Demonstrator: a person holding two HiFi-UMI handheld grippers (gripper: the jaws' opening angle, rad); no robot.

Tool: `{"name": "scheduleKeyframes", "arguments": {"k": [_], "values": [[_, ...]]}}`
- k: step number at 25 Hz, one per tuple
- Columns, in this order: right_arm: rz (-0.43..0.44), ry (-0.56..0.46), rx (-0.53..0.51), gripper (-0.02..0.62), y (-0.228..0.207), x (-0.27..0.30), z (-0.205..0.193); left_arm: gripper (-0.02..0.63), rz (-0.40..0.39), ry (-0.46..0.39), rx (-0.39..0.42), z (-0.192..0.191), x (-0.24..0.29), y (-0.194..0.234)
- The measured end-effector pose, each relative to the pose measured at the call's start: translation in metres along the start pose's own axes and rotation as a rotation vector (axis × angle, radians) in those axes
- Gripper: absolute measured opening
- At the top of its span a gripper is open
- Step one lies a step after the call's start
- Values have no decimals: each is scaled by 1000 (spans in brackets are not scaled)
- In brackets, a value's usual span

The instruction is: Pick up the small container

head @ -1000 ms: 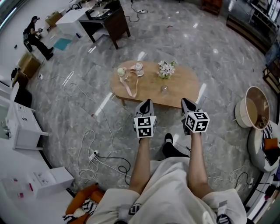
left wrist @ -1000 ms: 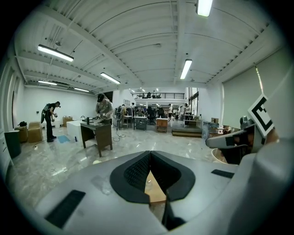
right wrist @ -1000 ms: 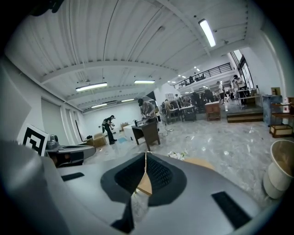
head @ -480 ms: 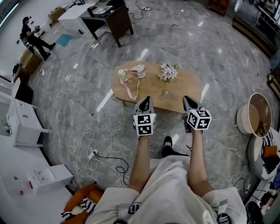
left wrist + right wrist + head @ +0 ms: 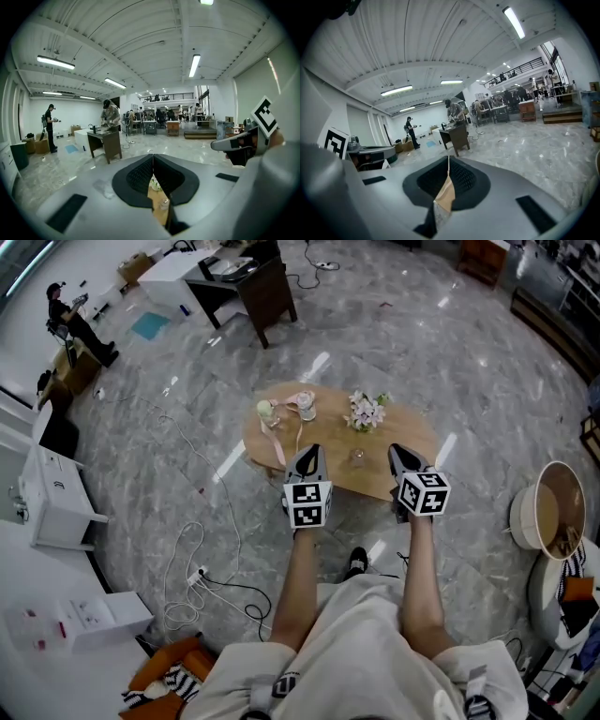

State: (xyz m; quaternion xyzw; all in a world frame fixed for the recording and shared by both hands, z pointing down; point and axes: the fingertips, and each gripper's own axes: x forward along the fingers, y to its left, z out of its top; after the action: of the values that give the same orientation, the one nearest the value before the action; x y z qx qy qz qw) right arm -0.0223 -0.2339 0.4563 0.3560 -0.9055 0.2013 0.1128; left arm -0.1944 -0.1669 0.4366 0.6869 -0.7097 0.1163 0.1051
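A low oval wooden table stands on the marble floor in front of me. A small clear glass container sits near its front edge, between my two grippers in the head view. Behind it are a white flower bunch, a glass jar with a pink ribbon, and a pale green ball. My left gripper and right gripper hover over the front edge, both shut and empty. The left gripper view shows the container through the slit below the pads.
Cables and a power strip lie on the floor at the left. A dark desk stands behind the table, with a white cabinet at the left and a round basket at the right. A person stands far back left.
The table has drawn slightly nearer and lower in the head view as I moved forward. Both grippers keep their pose and stay shut.
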Motion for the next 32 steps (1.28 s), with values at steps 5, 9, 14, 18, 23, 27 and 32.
{"name": "scheduleKeyframes", "arguments": {"k": [5, 9, 14, 18, 23, 27, 32], "values": [[42, -24, -13, 71, -6, 16, 21, 9, 34, -47, 20, 27, 13, 7], [81, -24, -27, 71, -14, 27, 21, 9, 45, -44, 28, 24, 26, 1], [124, -13, -38, 71, -15, 32, 16, 9, 47, -28, 41, 19, 31, 3], [146, 7, -62, 71, -9, 32, 8, 9, 61, -21, 17, 12, 34, 7], [111, 11, -56, 71, -25, 30, 9, 9, 23, -9, 3, 8, 48, -10], [62, -9, -31, 70, -43, 25, 18, 9, -4, -17, 7, 16, 59, -18], [42, -17, -24, 71, -52, 24, 21, 9, -28, -23, -15, 18, 74, -26]]}}
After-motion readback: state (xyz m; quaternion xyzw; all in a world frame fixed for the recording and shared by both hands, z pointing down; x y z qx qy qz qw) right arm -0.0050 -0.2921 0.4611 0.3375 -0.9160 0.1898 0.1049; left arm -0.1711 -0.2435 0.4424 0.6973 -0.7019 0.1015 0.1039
